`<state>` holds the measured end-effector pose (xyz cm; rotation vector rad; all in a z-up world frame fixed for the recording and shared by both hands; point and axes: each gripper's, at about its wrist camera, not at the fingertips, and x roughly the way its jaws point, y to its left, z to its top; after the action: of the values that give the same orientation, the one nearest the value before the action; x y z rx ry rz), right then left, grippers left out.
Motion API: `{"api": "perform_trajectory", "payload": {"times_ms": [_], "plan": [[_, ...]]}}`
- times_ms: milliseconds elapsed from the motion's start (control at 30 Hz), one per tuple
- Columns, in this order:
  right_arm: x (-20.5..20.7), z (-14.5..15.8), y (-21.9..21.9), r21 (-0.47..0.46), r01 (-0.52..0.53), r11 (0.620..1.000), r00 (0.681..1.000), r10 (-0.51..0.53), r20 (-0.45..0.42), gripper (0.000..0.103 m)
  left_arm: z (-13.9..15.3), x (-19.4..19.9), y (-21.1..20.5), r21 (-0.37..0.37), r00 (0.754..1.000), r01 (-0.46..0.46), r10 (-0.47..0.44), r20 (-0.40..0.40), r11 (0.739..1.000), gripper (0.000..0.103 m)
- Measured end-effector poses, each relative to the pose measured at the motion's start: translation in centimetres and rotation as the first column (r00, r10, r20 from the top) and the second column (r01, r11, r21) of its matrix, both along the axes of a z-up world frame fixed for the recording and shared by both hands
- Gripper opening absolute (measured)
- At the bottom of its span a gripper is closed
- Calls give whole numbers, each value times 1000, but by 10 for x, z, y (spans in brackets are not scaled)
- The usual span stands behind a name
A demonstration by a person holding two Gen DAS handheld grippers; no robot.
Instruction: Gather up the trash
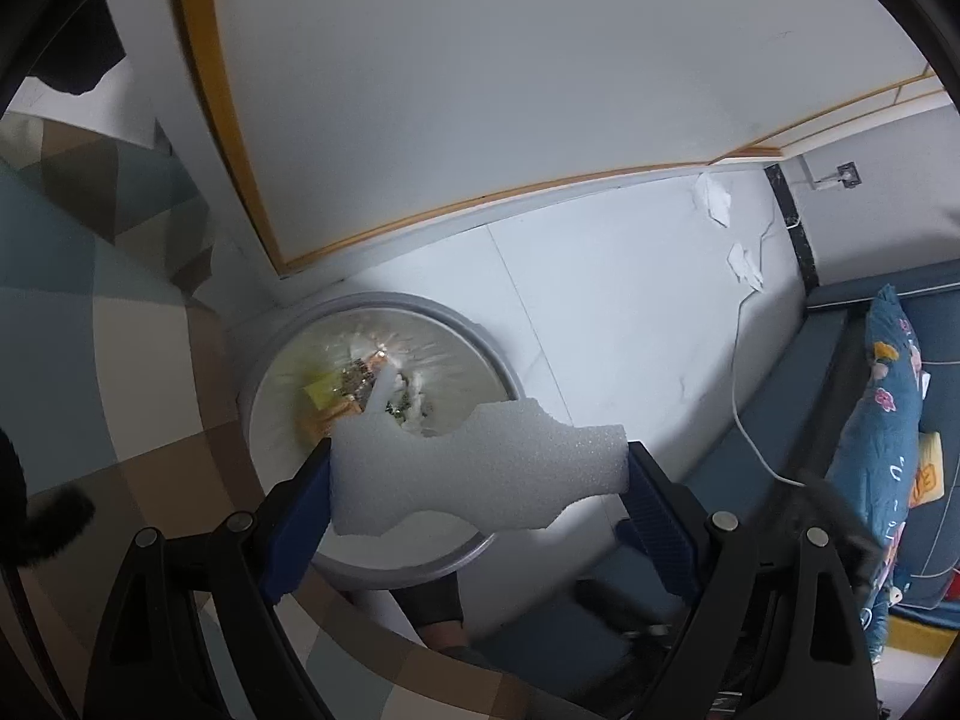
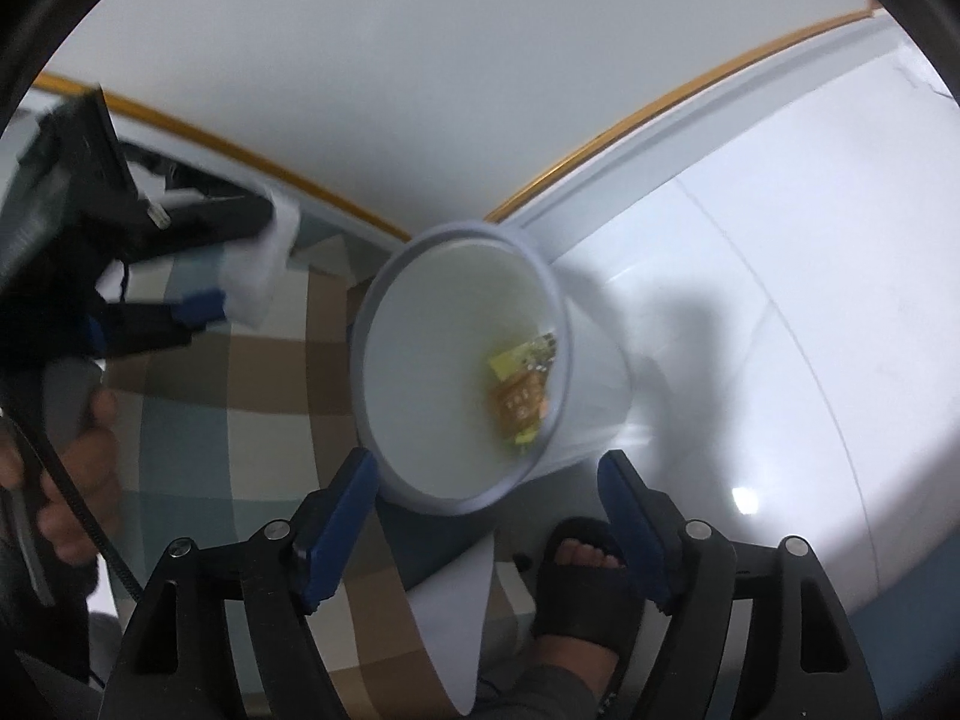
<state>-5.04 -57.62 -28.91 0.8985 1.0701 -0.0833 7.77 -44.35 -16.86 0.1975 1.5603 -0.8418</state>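
Foam scrap (image 1: 480, 468), white and ragged-edged, sits clamped between the two blue pads of the left gripper (image 1: 479, 483); each pad presses against one end of the piece, so the jaws stand fairly wide yet are closed on it. In the left wrist view the scrap hangs directly over the mouth of the round grey-rimmed waste bin (image 1: 480, 339), which stands on the pale floor (image 1: 630, 312) near a checked cloth (image 1: 120, 360). Inside the bin lie yellow and orange wrappers (image 1: 336, 399) and some glittery bits at the bottom.

From the right wrist view the same left gripper (image 2: 240, 276) shows at the left edge with the foam scrap (image 2: 264, 276) pinched in it, held out over the checked cloth (image 2: 240, 408) and beside the waste bin (image 2: 384, 312) rather than inside it. The person's hand (image 2: 78, 462) grasps that gripper's handle.

The right gripper (image 2: 489, 486) has its jaws spread wide apart and holds nothing; its left pad is just at the bin's near rim, though contact cannot be confirmed, and its right pad is clear of the bin wall. Yellow and orange wrappers (image 2: 522, 384) lie in the bin. A sandalled foot (image 2: 582, 576) is seen below, on the floor between the fingers.

Two scraps of white paper (image 1: 720, 222) lie on the floor by the wall, well apart from the bin, next to a white cable (image 1: 744, 360).
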Motion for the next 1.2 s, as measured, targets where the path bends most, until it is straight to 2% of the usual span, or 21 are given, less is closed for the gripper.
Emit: {"api": "perform_trajectory", "payload": {"times_ms": [267, 400, 467, 700, 833, 1000, 1200], "plan": [[-7, 30, -15, -54, 44, 998, 998, -41, 43, 79, -8, 1, 5, 51, 997, -10, 14, -79, 999, 89], [-7, 38, -18, -66, 65, 996, 996, -61, 58, 79, -10, 0, 9, 29, 988, -19, 23, -154, 999, 90], [-8, 42, -20, -71, 75, 995, 995, -70, 64, 79, -9, 1, 11, 27, 984, -30, 35, -173, 999, 98], [-10, 48, -18, -76, 75, 994, 995, -70, 68, 80, -1, 5, 16, 19, 982, -77, 79, -169, 997, 100], [-14, 52, -17, -82, 81, 993, 994, -75, 74, 80, 15, 2, 20, -33, 990, -81, 77, -118, 996, 100], [-15, 60, -14, -104, 81, 991, 994, -72, 85, 80, 44, -11, 24, -91, 999, -47, 49, 21, 995, 100], [-17, 75, -12, -123, 91, 988, 992, -79, 98, 83, 73, -23, 37, -105, 979, -43, 63, 193, 994, 100]]}}
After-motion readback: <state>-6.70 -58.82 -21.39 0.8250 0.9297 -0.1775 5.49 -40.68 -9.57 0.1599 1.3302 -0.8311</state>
